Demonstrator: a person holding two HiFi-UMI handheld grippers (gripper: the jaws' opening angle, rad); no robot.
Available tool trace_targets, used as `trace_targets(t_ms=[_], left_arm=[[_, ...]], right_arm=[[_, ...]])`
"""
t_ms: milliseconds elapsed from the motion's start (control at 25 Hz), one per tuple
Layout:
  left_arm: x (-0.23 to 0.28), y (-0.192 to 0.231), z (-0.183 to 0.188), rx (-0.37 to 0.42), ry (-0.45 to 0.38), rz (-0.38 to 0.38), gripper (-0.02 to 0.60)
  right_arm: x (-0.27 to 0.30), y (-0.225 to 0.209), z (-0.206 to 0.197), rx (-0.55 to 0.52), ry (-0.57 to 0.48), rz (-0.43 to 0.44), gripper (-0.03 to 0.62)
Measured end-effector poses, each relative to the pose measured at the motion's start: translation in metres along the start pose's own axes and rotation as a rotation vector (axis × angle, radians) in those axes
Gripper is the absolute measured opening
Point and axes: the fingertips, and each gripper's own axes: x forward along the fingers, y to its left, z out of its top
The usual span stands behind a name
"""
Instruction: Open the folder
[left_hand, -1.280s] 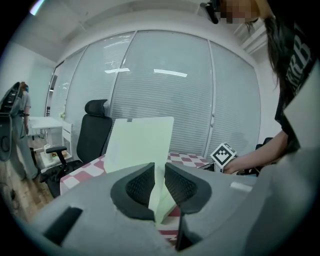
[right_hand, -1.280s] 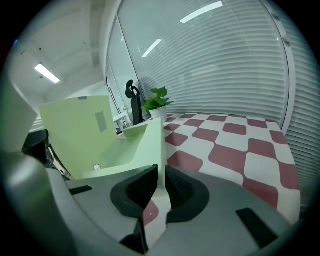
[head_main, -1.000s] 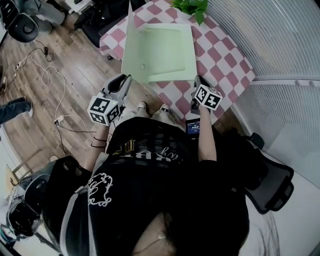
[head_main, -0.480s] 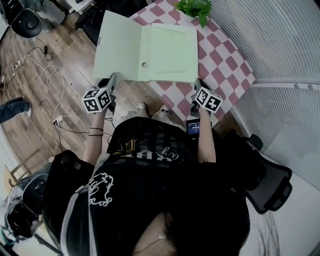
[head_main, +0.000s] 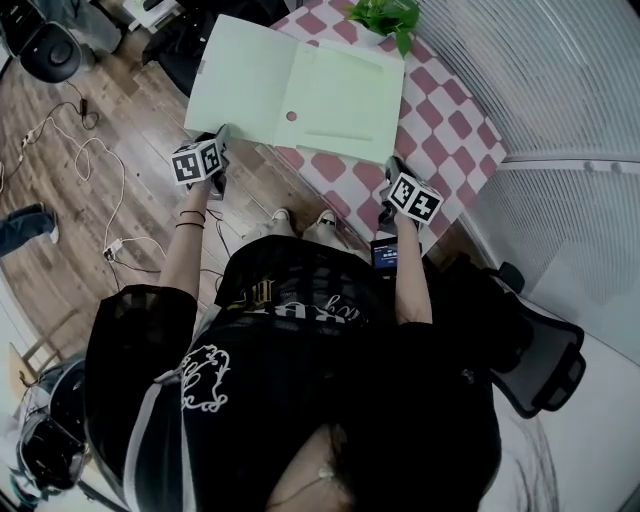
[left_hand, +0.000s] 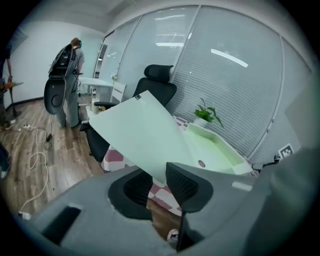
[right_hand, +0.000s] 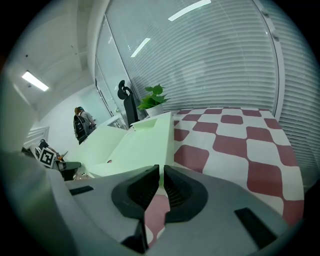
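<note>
The folder (head_main: 340, 100) is seen lying open on the checked tabletop (head_main: 450, 130). Its tray part rests flat near the left edge, and its cover (head_main: 240, 75) is spread out to the left, past that edge and over the floor (head_main: 90, 210). The fold is directed from near to far, so the opened folder is now longer from left to right. A plant (head_main: 385, 15) is placed just beyond the far right corner.

The near left corner of the cover is found between the jaws of the left gripper (left_hand: 159, 181). These jaws have just been opening and are spread a little. The gap is wider than the sheet, so the corner is judged as no more pinched. The cover lies up and to the far right from them.

The jaws of the right gripper (right_hand: 161, 172) are pressed almost together, and the near right corner of the tray seems to be pinched and kept down.

The opening is judged as nearly done. A retreat of the left jaws toward the near left, away from the cover's corner, is what the next move would ask.
</note>
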Motion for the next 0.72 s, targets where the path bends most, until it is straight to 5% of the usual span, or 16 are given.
trace_targets(t_ms=[200, 600, 720], left_arm=[[0.012, 0.014, -0.011, -0.069, 0.003, -0.040, 0.091], [0.036, 0.032, -0.040, -0.290, 0.090, -0.004, 0.112], [0.029, 0.033, -0.034, -0.310, 0.042, -0.055, 0.129]], right_arm=[[-0.001, 0.000, 0.000, 0.043, -0.021, -0.012, 0.034], [-0.002, -0.003, 0.000, 0.061, -0.027, -0.048, 0.034], [-0.010, 0.006, 0.007, 0.065, -0.055, -0.040, 0.034]])
